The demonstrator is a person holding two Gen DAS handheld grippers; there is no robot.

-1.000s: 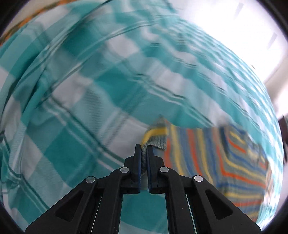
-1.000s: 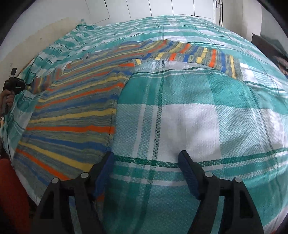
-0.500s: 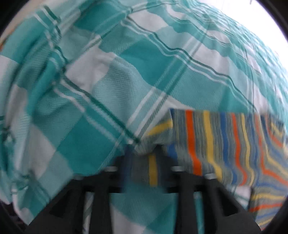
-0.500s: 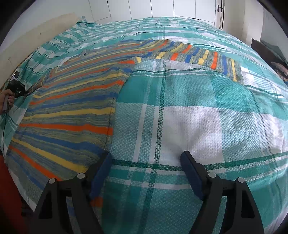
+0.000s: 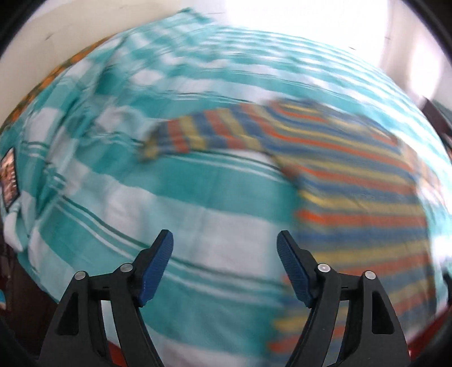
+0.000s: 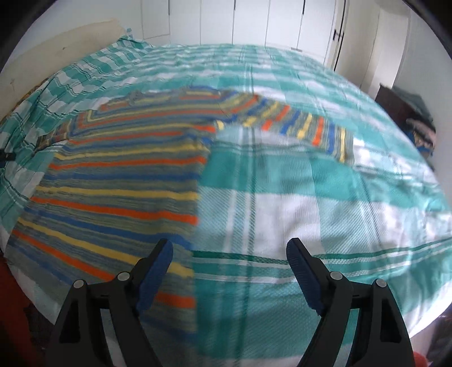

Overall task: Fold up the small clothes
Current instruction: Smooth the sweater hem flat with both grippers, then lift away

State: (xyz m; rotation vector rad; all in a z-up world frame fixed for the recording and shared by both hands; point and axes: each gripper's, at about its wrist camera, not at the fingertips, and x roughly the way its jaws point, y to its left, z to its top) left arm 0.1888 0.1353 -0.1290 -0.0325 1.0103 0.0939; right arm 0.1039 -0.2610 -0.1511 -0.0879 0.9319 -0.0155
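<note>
A striped knit sweater (image 6: 118,175) in orange, blue, yellow and grey lies flat on the bed, both sleeves spread out. In the right wrist view its body fills the left half and one sleeve (image 6: 296,124) reaches right. In the blurred left wrist view the body (image 5: 361,203) is at the right and the other sleeve (image 5: 197,135) stretches left. My left gripper (image 5: 224,240) hovers over bare bedspread left of the sweater, its jaws opening with nothing between them. My right gripper (image 6: 228,248) stands open above the sweater's near side edge, holding nothing.
The bed is covered by a teal and white checked bedspread (image 6: 310,211). White cupboard doors (image 6: 254,19) stand behind it. Dark furniture with piled cloth (image 6: 418,124) is at the right. A small framed picture (image 5: 8,177) shows at the left edge.
My left gripper let go of the sleeve cuff, its jaws spread wide, and it pulled back and away from the sleeve. The right gripper rose a little and stayed open.
</note>
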